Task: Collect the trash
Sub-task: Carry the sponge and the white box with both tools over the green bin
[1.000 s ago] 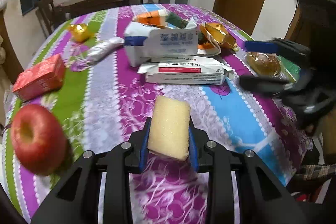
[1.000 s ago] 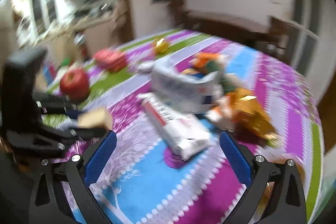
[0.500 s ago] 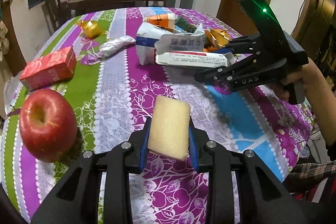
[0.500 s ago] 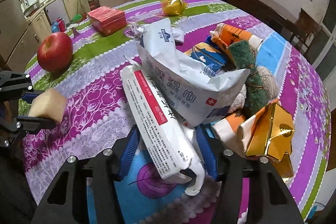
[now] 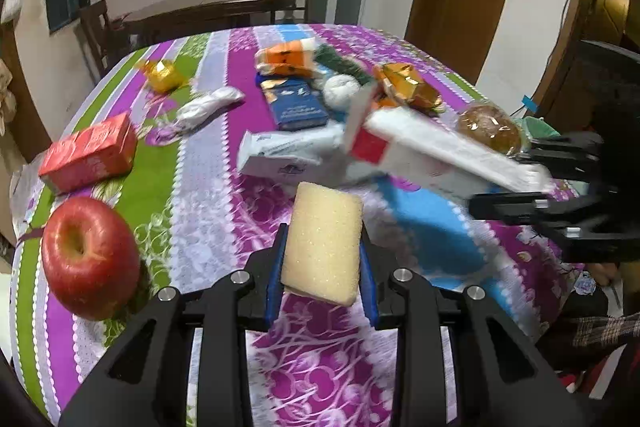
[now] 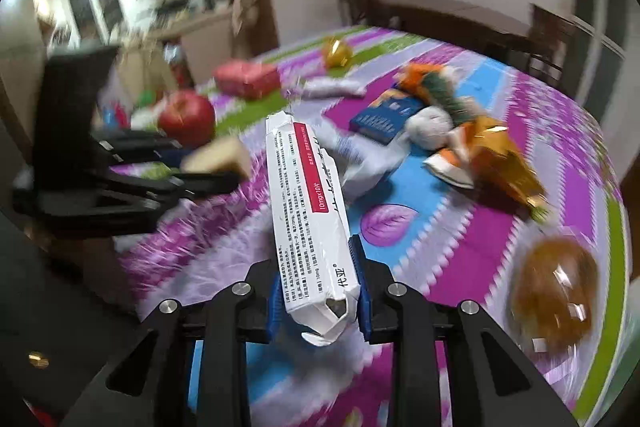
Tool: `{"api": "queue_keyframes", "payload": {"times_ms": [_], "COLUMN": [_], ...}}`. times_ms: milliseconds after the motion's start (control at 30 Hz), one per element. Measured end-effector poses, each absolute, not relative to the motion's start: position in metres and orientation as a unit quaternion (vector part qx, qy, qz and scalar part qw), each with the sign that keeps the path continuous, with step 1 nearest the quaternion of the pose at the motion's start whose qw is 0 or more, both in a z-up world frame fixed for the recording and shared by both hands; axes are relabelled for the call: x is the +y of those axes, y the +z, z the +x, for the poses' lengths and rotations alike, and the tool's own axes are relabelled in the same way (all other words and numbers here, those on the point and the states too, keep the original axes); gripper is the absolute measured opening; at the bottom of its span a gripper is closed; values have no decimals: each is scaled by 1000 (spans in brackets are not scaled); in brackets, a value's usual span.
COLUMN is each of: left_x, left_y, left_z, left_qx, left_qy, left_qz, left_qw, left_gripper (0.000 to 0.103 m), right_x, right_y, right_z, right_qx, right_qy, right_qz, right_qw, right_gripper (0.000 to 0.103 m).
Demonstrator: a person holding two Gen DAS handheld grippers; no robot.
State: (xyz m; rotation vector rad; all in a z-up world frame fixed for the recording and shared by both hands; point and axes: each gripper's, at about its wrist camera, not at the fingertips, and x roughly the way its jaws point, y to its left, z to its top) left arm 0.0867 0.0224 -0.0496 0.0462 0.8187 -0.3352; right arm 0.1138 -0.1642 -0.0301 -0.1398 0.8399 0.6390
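Note:
My left gripper [image 5: 322,255] is shut on a yellow sponge [image 5: 323,245] and holds it above the tablecloth. My right gripper [image 6: 318,291] is shut on a long white medicine box with a red stripe [image 6: 308,203], lifted off the table; the same box shows in the left wrist view [image 5: 448,151], with the right gripper [image 5: 520,183] at its right end. A white packet [image 5: 288,151] lies on the cloth behind it. The left gripper with the sponge [image 6: 218,157] shows at the left of the right wrist view.
On the purple striped tablecloth [image 5: 208,187] lie a red apple [image 5: 86,257], a red carton [image 5: 90,151], a gold wrapper [image 5: 162,75], a blue box [image 5: 296,105], an orange packet [image 5: 286,59] and a wrapped bun [image 5: 490,129]. Chairs stand behind the table.
My right gripper closed on the white medicine box and lifted it up and back toward the right off the pile. The left gripper kept the sponge nearly still.

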Motion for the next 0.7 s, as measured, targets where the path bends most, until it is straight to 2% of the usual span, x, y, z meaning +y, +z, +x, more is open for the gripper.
{"api": "queue_keyframes", "payload": {"times_ms": [267,700], "left_x": [-29,-188], "left_y": [-22,15], "left_z": [109,145], "left_qx": [371,317], "left_qy": [-184,-230], "left_qz": [38,131], "left_qw": [909,911], "left_gripper": [30,30], "right_x": [-244,-380], "right_y": [14,59], "right_z": [70,21], "right_qx": [323,313], "right_qy": [183,29], "right_qz": [11,68], "right_qw": [928,947], "right_gripper": [30,30]}}
